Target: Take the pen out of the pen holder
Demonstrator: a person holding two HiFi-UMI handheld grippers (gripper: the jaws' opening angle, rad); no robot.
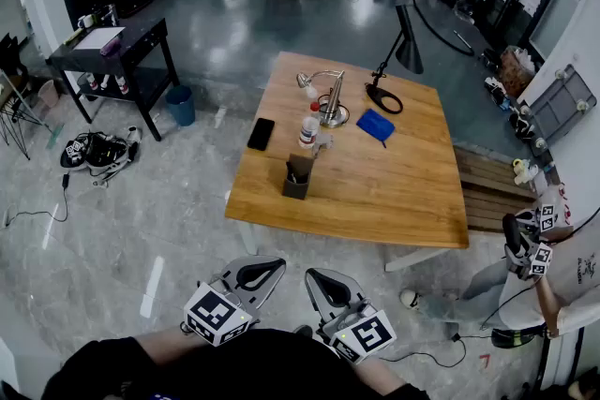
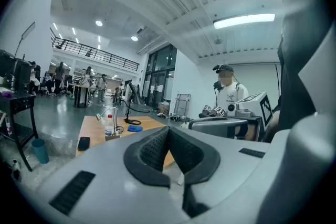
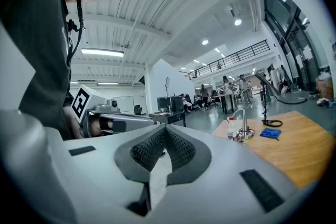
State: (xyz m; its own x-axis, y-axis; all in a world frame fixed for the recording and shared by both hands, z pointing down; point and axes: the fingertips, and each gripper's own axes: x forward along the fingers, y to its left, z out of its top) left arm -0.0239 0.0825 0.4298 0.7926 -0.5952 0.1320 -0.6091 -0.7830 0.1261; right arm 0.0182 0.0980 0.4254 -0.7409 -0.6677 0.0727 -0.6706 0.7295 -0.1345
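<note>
The pen holder, a small dark square box with pens standing in it, sits near the front left of the wooden table. Both grippers are held low, close to my body and well short of the table. My left gripper is shut with nothing between its fingers. My right gripper beside it is shut and empty too. In the left gripper view the jaws meet in front of the distant table. The right gripper shows closed pads, with the table off to its right.
On the table lie a black phone, a plastic bottle, a blue cloth, a silver lamp and a black desk lamp. Another person with grippers is at the right by a bench. A black side table stands far left.
</note>
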